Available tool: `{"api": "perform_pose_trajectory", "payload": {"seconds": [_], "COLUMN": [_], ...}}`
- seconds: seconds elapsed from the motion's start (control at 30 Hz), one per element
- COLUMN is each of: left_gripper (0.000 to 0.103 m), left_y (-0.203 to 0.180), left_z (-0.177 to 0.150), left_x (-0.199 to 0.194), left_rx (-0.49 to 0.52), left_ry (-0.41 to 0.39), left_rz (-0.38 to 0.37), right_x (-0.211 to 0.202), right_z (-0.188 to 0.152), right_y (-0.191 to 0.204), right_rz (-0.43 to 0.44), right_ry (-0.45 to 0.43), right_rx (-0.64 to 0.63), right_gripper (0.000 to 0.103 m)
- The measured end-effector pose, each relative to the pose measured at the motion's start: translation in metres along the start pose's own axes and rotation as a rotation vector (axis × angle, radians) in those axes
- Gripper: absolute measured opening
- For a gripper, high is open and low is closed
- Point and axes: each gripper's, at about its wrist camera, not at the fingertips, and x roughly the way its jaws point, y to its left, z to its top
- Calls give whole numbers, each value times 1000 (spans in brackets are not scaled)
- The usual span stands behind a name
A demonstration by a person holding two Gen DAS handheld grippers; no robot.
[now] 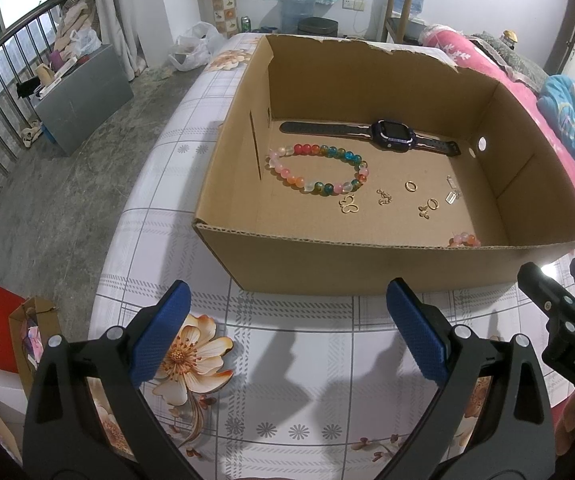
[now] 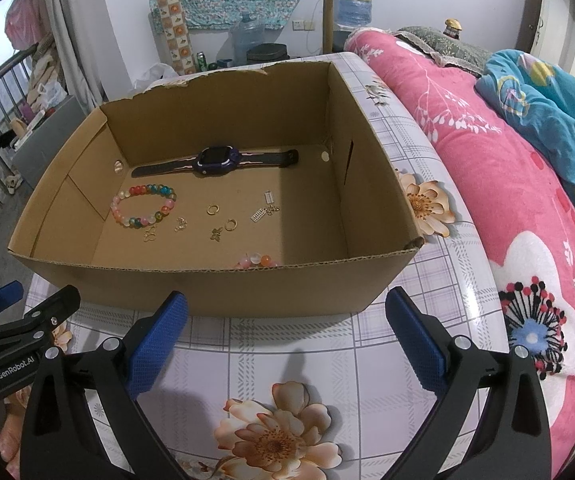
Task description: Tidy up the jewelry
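Both grippers, left gripper point(image 1: 287, 328) and right gripper point(image 2: 287, 336), are hovering wide open, empty, over the tablecloth point(image 2: 287, 364). Jewelry is sitting in the cardboard box point(image 1: 327, 264): watch point(image 1: 391, 136), bead bracelet point(image 1: 319, 172). Only the right view is showing the pink quilt point(image 2: 507, 184) fully.

Place: I'm looking into a lived-in home bedroom.
Bedding: pink floral quilt point(image 2: 507, 184) and blue blanket point(image 2: 547, 108) beside the table.
Table: flower-print plastic cloth point(image 2: 287, 380).
Corner: blue water jug point(image 1: 297, 8), shopping bags, barred balcony window.
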Motion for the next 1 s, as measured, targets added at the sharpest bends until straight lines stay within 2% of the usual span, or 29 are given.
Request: {"api": "perform_pose_trajectory", "payload": {"seconds": [1.0], "left_gripper": [95], "left_y": [1], "left_z": [0], "left_x": [0], "left_rx": [1], "left_ry": [0], "left_rz": [-2], "right_x": [0], "right_z": [1], "right_y": [0], "right_rz": [4], "right_ry": [-4], "right_rx": [2], "right_gripper": [97]}}
